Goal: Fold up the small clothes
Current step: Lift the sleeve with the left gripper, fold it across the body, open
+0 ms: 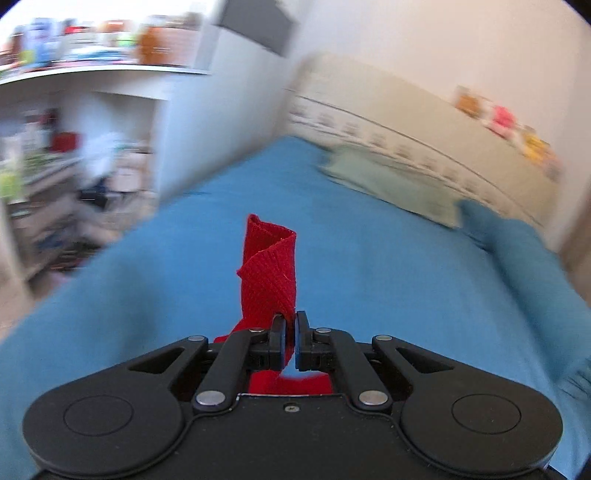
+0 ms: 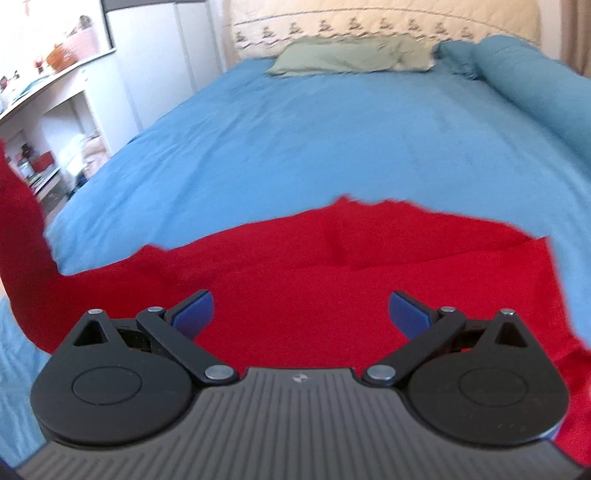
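A red knit garment (image 2: 332, 266) lies spread on the blue bedspread (image 2: 314, 140) in the right wrist view. Its left part rises off the bed toward the left edge of that view. My left gripper (image 1: 290, 328) is shut on a twisted strip of the red garment (image 1: 269, 269), which stands up above the pads while more red cloth hangs below them. My right gripper (image 2: 301, 314) hovers over the middle of the garment, open, with nothing between its blue pads (image 2: 194, 310).
A pale green pillow (image 2: 351, 55) and a blue bolster (image 2: 524, 81) lie by the cream headboard (image 2: 369, 22). White shelves with clutter (image 1: 74, 147) stand left of the bed. White cabinet doors (image 2: 162, 66) are at the far left corner.
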`<action>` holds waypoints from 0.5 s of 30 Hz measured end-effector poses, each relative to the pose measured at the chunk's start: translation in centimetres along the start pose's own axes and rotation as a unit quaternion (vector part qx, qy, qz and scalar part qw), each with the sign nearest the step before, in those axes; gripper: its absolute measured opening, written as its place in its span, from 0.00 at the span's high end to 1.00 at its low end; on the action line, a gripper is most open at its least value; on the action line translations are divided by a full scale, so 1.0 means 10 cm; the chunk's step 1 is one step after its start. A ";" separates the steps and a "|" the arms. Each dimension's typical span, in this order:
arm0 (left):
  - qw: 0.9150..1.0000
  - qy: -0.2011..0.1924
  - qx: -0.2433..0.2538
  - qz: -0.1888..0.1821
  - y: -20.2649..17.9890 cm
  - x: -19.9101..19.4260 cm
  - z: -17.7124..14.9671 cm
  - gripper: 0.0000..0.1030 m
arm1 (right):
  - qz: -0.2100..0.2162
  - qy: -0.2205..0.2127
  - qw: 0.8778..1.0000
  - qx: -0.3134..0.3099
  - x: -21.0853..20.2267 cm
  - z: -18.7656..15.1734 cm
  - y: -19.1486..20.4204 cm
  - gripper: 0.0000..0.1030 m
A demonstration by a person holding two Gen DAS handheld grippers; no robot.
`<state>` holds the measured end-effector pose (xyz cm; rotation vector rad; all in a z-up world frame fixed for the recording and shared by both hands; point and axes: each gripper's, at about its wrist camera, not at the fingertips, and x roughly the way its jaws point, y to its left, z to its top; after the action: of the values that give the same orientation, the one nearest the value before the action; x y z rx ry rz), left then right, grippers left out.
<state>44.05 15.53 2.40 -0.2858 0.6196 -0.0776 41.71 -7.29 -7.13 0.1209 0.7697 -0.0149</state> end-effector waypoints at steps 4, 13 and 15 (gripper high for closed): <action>0.997 0.030 0.029 -0.060 -0.74 0.23 -0.25 0.96 | -0.024 -0.013 0.999 0.020 -0.14 0.07 -0.56 0.00; 0.980 0.141 0.086 -0.108 -1.71 1.00 -1.23 0.96 | -0.080 -0.003 0.994 0.076 -0.28 -0.10 -1.64 0.00; 0.975 0.164 0.099 -0.108 -1.79 1.16 -1.40 0.96 | -0.083 0.003 0.993 0.087 -0.30 -0.17 -1.80 0.00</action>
<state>45.58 -6.78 -9.87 -0.1462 0.9010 -0.4009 37.34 -25.01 -8.17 0.2216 0.7826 -0.2404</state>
